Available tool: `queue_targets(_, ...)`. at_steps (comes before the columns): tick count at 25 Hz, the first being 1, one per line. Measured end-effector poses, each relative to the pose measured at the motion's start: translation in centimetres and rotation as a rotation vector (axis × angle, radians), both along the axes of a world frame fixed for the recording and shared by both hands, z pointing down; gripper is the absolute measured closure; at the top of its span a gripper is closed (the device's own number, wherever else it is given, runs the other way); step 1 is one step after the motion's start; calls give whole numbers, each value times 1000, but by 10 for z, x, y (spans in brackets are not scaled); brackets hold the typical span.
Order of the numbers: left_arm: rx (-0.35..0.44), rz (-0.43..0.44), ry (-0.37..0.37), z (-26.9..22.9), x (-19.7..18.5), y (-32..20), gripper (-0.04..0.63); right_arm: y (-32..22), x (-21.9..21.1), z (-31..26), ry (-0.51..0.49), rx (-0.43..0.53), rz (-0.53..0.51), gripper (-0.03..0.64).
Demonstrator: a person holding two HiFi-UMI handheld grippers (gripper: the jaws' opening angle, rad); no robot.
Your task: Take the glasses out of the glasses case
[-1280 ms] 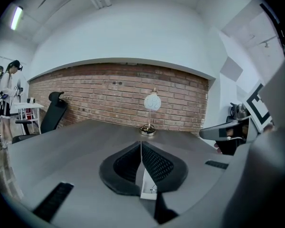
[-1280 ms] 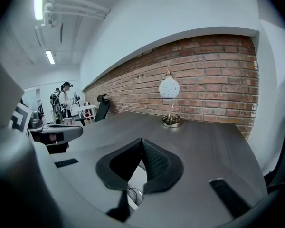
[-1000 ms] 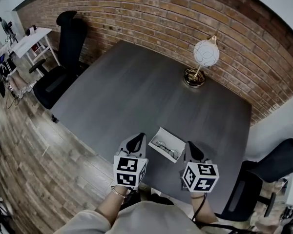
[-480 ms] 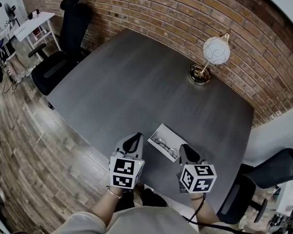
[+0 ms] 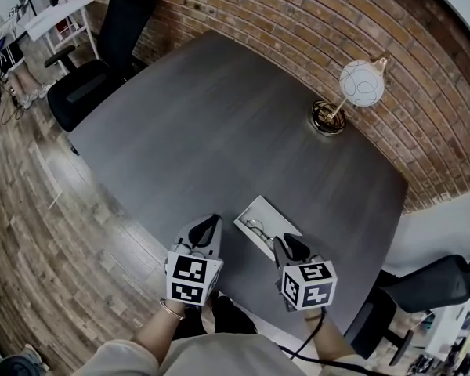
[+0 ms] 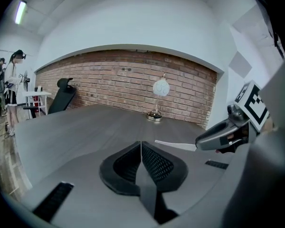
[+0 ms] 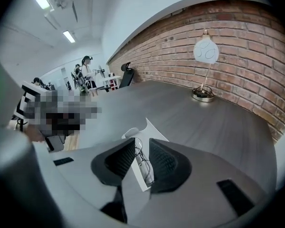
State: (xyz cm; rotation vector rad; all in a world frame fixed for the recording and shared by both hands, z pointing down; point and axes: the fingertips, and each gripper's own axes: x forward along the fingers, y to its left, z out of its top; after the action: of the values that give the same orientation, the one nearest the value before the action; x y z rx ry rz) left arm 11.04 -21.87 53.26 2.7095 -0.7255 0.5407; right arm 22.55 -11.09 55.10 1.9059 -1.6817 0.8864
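An open white glasses case [image 5: 272, 215] lies near the front edge of the dark grey table [image 5: 219, 124], with thin wire-framed glasses [image 5: 258, 229] inside it. My right gripper [image 5: 283, 244] hovers at the case's near right end. In the right gripper view its jaws stand a little apart [image 7: 141, 145], and the glasses [image 7: 139, 152] and case [image 7: 151, 128] show in the gap below. My left gripper [image 5: 211, 225] is just left of the case, shut and holding nothing [image 6: 141, 145]. The case edge [image 6: 175, 145] lies to its right.
A globe lamp [image 5: 359, 84] on a brass base stands at the table's far right by the brick wall. Black office chairs stand at the far left [image 5: 86, 92] and near right [image 5: 431, 276]. A person [image 6: 12, 80] stands by a desk in the background.
My right gripper has moved left, onto the near end of the case. The left gripper has kept its place beside the case. The head view has shifted.
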Motion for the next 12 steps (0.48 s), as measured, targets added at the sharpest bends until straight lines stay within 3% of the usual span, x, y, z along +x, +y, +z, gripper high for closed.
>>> queue_targets(12,-49,-58,-19,21,-13,-4,571,-8,-14,34,15,-144,-298,512)
